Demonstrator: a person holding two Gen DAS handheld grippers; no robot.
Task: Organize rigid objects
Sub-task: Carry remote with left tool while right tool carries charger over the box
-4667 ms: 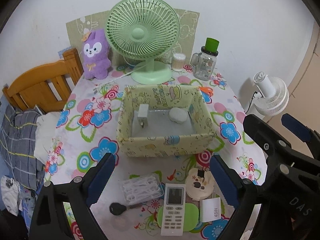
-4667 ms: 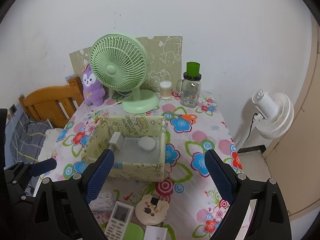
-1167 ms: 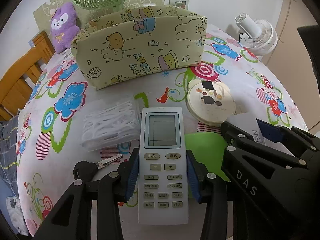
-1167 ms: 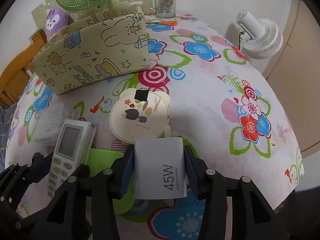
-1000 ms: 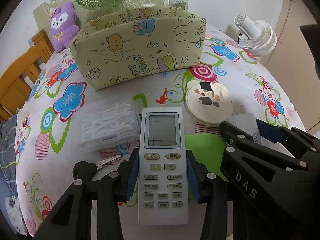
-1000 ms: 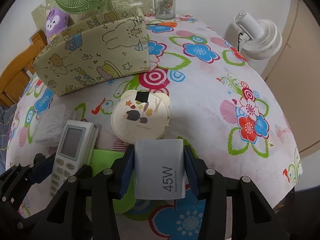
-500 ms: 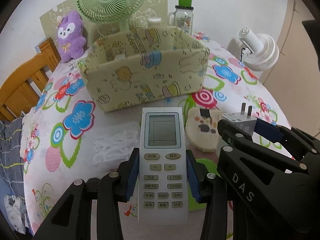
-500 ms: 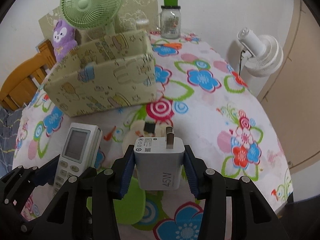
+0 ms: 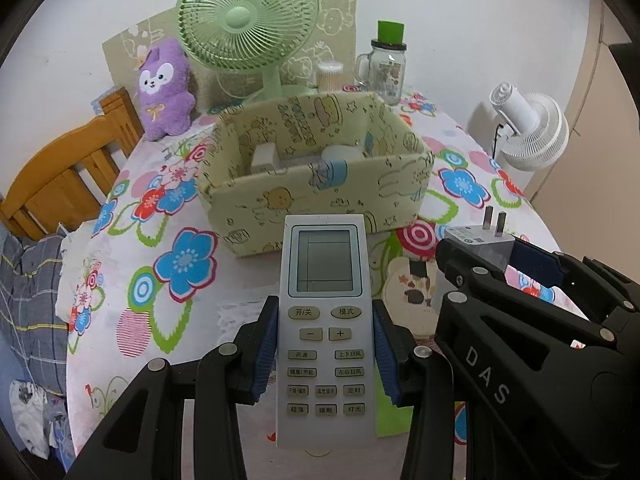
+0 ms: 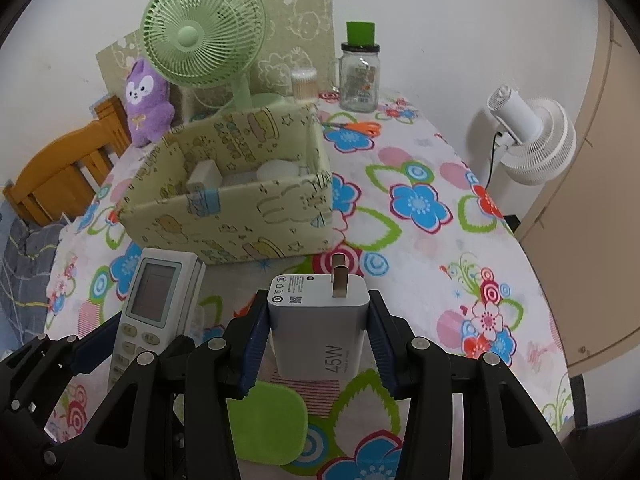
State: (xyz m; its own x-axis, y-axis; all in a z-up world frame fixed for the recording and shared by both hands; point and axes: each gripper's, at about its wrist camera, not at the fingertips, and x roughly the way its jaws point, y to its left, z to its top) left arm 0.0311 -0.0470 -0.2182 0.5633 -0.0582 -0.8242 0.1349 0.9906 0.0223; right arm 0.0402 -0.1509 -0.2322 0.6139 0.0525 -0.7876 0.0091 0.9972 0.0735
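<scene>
My left hand-held gripper (image 9: 324, 344) pinches the white remote control (image 9: 325, 320) across its button half, screen end pointing forward, so the long body sticks out ahead of the pads and I can lead with it into the fabric storage box (image 9: 316, 172). The grip sits low on the remote, I judge, to keep most of its length free for lowering over the box wall. My right hand-held gripper (image 10: 318, 332) is clamped on the white 45W charger (image 10: 320, 324), squeezing its two flat sides with the prongs facing up and away; flat faces give the blue pads (image 10: 254, 344) a firm seat, and the prongs stay clear of the jaws. Both things are off the bench (image 10: 420, 240), held side by side just short of the box's near wall. Inside the box I can make out a white adapter (image 9: 264, 158) near the left and a rounded white case (image 9: 340, 154) to the right, with bare floor between them where I judge these two could go. On the bench below lie a round bear-shaped case (image 9: 412, 296) and a green pad (image 10: 268, 420), apparently awaiting their turn. The green desk fan (image 9: 248, 28) and glass jar (image 9: 386, 68) stand behind the box, out of my path
</scene>
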